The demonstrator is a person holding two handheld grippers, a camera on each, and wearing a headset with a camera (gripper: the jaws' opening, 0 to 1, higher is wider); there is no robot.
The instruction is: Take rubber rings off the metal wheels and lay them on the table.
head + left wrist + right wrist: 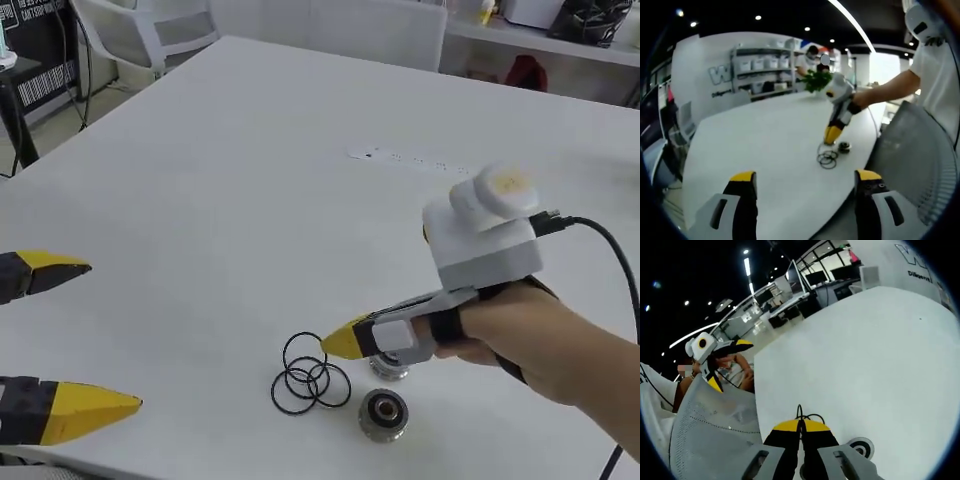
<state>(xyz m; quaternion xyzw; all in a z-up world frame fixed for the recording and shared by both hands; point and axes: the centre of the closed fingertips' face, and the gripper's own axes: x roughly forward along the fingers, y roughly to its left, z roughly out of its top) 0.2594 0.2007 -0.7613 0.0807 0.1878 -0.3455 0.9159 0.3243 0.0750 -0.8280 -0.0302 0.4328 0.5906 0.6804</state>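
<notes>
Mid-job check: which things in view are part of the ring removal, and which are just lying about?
Job: loose thin black rubber rings; silver metal wheel with dark hub; second metal wheel beneath the right tongs; open left tongs; white table.
Lying about: white mesh chair beyond the table; red object under the far shelf.

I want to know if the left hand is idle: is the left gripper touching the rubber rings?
Apart. The left gripper view shows bare table between the open left gripper and the rubber rings.
</notes>
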